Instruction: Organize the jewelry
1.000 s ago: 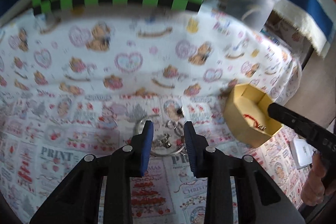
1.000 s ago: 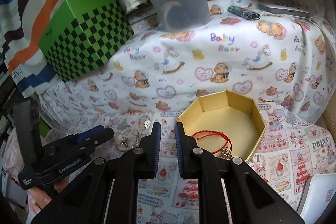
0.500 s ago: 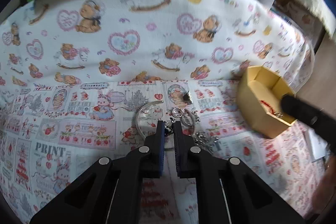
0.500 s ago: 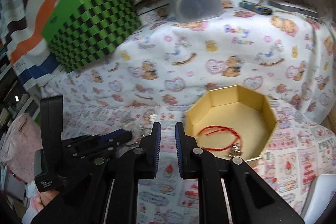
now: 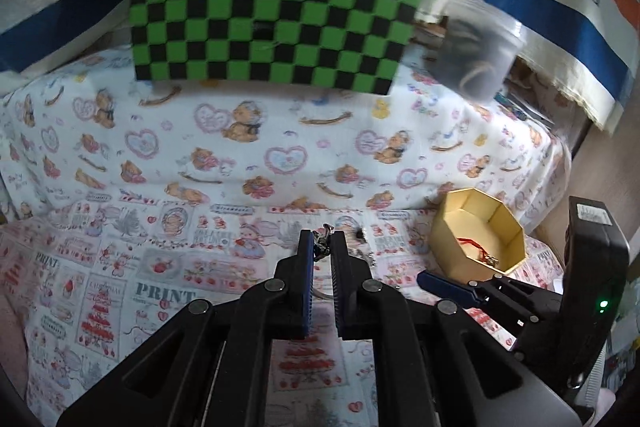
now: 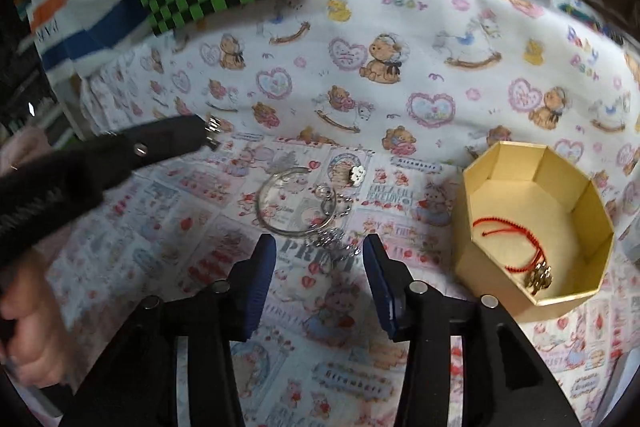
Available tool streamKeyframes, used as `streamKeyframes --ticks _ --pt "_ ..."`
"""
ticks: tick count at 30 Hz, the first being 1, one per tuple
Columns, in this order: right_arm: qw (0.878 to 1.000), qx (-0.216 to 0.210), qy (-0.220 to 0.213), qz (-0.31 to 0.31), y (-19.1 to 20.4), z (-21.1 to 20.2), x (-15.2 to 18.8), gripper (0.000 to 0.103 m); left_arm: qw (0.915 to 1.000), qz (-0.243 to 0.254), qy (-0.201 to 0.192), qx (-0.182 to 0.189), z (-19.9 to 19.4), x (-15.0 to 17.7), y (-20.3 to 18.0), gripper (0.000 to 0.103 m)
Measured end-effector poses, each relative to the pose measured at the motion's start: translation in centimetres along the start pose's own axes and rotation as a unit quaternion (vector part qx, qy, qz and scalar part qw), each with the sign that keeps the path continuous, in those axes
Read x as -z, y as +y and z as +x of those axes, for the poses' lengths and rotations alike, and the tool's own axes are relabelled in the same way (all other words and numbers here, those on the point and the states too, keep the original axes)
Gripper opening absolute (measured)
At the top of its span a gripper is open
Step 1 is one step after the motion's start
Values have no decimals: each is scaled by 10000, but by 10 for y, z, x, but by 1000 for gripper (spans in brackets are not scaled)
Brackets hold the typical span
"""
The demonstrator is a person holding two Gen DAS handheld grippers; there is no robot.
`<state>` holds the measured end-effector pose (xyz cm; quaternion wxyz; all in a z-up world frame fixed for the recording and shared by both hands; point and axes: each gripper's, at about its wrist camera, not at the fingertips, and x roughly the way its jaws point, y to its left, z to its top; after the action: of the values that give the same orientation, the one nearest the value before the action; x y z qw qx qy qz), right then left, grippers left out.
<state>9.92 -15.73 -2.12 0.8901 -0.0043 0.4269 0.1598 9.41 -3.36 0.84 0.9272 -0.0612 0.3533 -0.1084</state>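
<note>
A small silver jewelry piece [image 5: 322, 242] is clamped between the fingers of the left gripper [image 5: 322, 247], held above the printed cloth [image 6: 400, 99]; its shape is hard to make out. One silver bangle [image 6: 286, 203], tangled chains [image 6: 332, 227] and a flower charm [image 6: 357, 174] lie centre, ahead of the right gripper [image 6: 318, 263], whose fingers stand apart. One gold octagonal box [image 6: 592, 203] at right holds one red cord bracelet [image 6: 508, 239].

The left gripper [image 5: 322, 243] is raised with its fingers [image 5: 306, 259] nearly together, pinching a small metal trinket [image 5: 320, 245] at the tips. The right gripper [image 6: 319, 247] sits low, fingers [image 6: 260, 279] spread wide apart with nothing between them
</note>
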Motion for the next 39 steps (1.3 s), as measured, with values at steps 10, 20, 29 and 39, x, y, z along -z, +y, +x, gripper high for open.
streamKeyframes --ticks 10,20,29,39 --pt "9974 588 235 -331 6 35 -6 17 9990 -316 155 -267 13 5 32 7" --pt "9994 -73 -327 105 -24 -13 -5 5 9993 -248 -98 -250 -3 2 25 7" --pt "9947 -280 -990 35 -16 -74 -7 2 9994 -86 -307 -153 -15 0 12 7" --pt "9984 -435 -273 222 -13 -17 6 33 9990 -105 -355 -253 -16 -1 13 7"
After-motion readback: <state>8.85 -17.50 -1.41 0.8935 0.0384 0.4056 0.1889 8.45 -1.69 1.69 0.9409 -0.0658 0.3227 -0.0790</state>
